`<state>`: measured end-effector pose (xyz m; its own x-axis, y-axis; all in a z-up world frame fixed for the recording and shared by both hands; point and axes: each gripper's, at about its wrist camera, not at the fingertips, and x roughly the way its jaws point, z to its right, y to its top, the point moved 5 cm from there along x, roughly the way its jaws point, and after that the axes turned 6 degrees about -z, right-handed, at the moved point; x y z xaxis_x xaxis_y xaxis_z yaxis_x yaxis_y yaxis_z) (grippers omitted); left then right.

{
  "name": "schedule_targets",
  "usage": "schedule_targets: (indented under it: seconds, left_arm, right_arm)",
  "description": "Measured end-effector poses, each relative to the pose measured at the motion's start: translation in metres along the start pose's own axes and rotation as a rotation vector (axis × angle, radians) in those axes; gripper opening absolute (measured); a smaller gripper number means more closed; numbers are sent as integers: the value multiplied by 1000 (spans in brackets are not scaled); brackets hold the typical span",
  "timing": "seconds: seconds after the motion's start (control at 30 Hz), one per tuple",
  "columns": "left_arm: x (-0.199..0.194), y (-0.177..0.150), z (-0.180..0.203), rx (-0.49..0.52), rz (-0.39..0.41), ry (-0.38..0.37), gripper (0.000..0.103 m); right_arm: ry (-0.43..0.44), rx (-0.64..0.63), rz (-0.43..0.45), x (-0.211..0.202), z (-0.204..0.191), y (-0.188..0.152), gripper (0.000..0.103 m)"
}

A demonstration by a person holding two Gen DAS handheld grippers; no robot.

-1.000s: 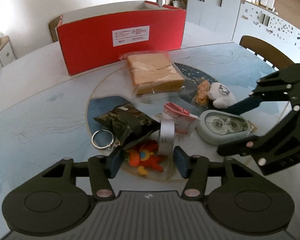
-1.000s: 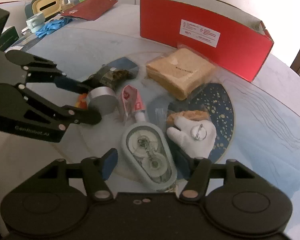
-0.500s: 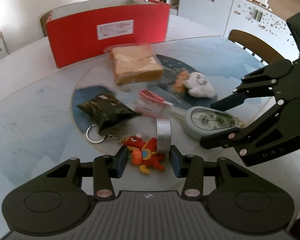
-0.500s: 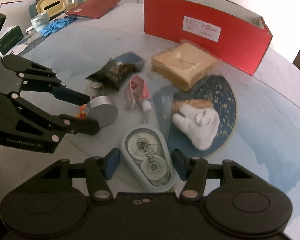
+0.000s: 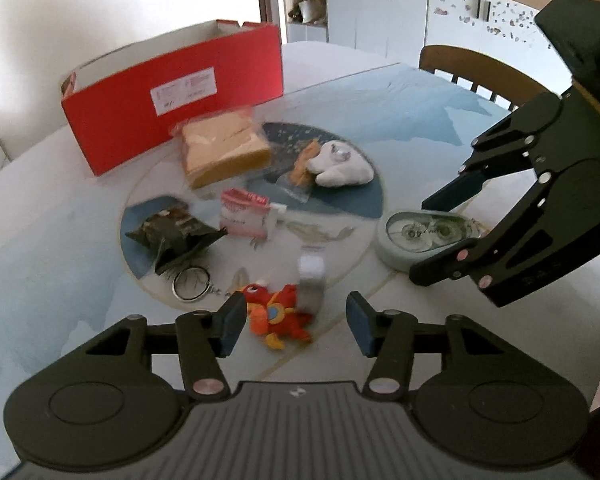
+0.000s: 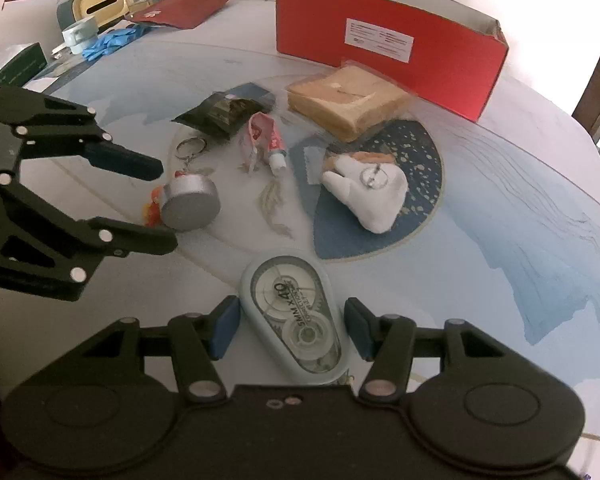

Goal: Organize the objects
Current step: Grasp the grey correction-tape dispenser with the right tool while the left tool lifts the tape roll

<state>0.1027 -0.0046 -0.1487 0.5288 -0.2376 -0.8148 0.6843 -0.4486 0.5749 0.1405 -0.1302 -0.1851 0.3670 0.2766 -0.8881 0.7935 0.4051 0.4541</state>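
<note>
Left wrist view shows the left gripper with its jaws spread wide and nothing clamped; a small red and orange toy on a key ring lies between the fingertips, nearer the left one, and a silver tape roll stands on edge just beyond it. From the right wrist view, the right gripper is also wide apart, with a pale blue correction tape dispenser lying flat on the table between its fingertips; neither pad appears to press on it. Further out on the table's round blue pattern sit a white plush tooth with a small brown piece beside it, a bagged loaf of sliced bread, a squeezed red and white tube and a dark crumpled snack packet. A red box with a white label stands upright behind the bread, near it, its open top facing up. The two grippers are side by side, each visible at the edge of the other's view. At the far end of the table lie blue gloves and a dark red pouch, well apart from the rest.
</note>
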Motion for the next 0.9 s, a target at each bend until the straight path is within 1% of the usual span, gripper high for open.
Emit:
schedule_targets:
  seconds: [0.1,0.17,0.23,0.3,0.37,0.5,0.53,0.57,0.63,0.77,0.9]
  left_arm:
    - [-4,6,10,37,26,22,53]
    - [-2,11,15,61,22,46,53]
    - [4,13,16,53,2,44,53]
    - [10,15,16,41,-15,47,46]
    - [14,14,16,37,-29,61,37]
    - [17,17,15,21,-34,76,27]
    - [16,17,14,14,-34,79,18]
    - [15,18,13,7,-33,83,15]
    - [13,20,11,-12,-30,87,13]
    - [5,23,6,-54,-20,67,12]
    - [-5,29,1,-100,-15,23,12]
  right_arm:
    - [1,6,2,-1,1,-3,57]
    - [1,6,3,-2,1,-5,57]
    - [-1,8,4,-2,1,-5,57]
    - [-2,15,5,-3,1,-7,57]
    - [2,19,6,-4,1,-8,56]
    - [7,27,10,-8,1,-8,56]
    - [10,32,15,-10,2,-7,56]
    - [9,38,19,-12,3,-6,56]
    - [6,55,22,-17,6,-3,56]
    - [7,79,33,-29,11,2,56]
    - [11,100,52,-44,15,12,56]
